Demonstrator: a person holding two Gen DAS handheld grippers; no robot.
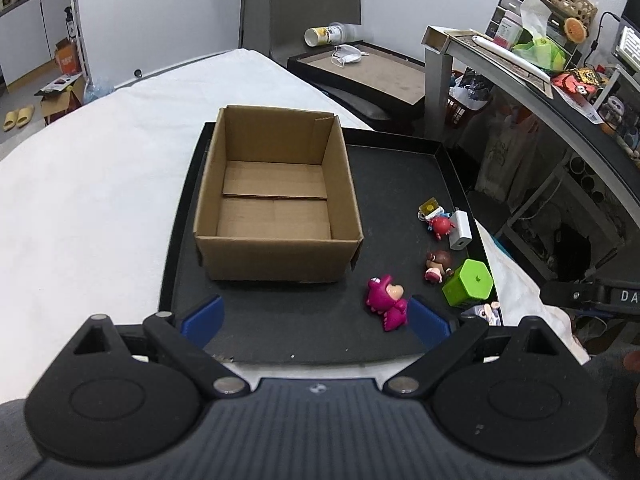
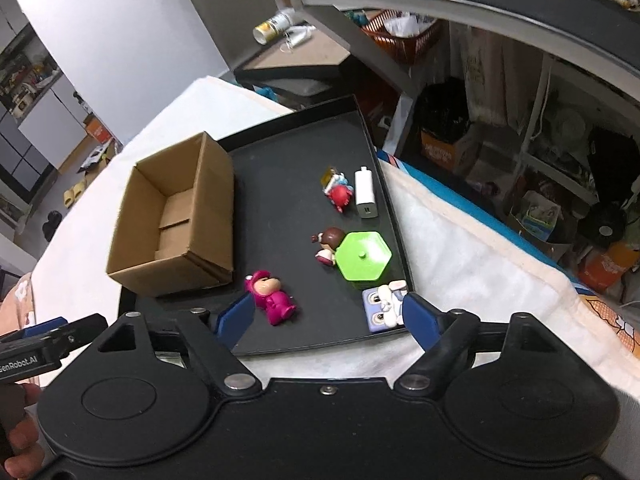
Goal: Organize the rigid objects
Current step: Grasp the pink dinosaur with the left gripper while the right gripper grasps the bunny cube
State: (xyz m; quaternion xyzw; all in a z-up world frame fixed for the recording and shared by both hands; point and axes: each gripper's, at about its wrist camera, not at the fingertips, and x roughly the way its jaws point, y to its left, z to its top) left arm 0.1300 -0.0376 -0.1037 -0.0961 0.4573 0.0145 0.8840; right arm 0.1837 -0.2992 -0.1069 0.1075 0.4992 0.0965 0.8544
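Left wrist: pink toy (image 1: 386,300) beside claw (image 1: 316,322).

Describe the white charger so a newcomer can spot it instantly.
Find the black tray holding the cardboard box. Along the tray's right edge, past the green hexagonal container, lies the white charger beside a red figurine. It is the only plain white block.

A lived-in home room: a white cloth-covered table (image 1: 100,184) carries a black tray (image 1: 400,184). Beyond the table's right edge, a cluttered grey shelf (image 1: 520,80) holds a green tissue box (image 1: 540,50) and trinkets; yellow slippers (image 1: 18,117) and a brown cardboard carton (image 1: 60,100) sit on the floor past the left edge.
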